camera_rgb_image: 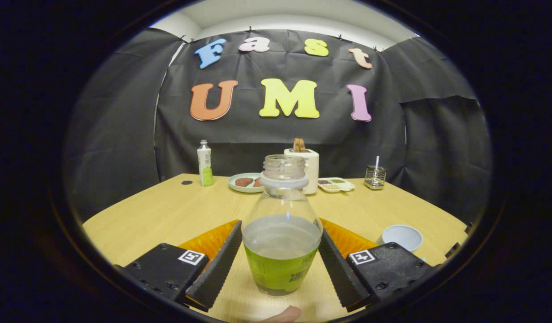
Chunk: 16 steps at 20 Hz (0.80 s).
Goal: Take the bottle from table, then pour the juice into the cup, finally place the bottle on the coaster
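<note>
A clear uncapped bottle with a green label, about half full of pale liquid, stands upright between my fingers. My gripper is shut on the bottle, with both fingers pressing its sides at the level of the liquid line. I cannot tell whether its base rests on the wooden table or hangs just above it. A pale, empty cup sits on the table just beyond my right finger. A small dark round disc, possibly the coaster, lies at the far left of the table.
Along the table's back edge stand a small green-labelled bottle, a plate with brown food, a white toaster, a divided tray and a wire holder with a straw. A person's fingertip shows below the bottle.
</note>
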{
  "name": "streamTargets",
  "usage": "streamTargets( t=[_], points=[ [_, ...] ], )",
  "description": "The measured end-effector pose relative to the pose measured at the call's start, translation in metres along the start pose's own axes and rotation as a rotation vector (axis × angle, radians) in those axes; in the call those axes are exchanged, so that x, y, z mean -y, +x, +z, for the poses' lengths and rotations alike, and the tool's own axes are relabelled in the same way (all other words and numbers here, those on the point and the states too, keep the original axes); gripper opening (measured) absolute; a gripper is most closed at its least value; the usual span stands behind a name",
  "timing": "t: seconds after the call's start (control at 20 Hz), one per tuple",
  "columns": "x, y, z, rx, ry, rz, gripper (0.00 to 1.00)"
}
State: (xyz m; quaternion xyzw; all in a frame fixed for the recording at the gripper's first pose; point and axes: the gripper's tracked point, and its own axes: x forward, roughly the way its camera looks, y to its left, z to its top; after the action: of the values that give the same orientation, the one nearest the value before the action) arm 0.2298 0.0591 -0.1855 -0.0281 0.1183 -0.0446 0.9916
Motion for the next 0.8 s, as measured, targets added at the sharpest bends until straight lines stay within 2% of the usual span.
streamTargets(
  t=[0.6, 0.75, 0.8],
  points=[
    [0.005, 0.013, 0.003, 0.047, 0.036, -0.014, 1.0],
    [0.003, 0.015, 0.0, 0.029, 0.035, -0.012, 0.86],
    [0.004, 0.015, 0.001, 0.032, 0.041, -0.012, 0.86]
  ],
)
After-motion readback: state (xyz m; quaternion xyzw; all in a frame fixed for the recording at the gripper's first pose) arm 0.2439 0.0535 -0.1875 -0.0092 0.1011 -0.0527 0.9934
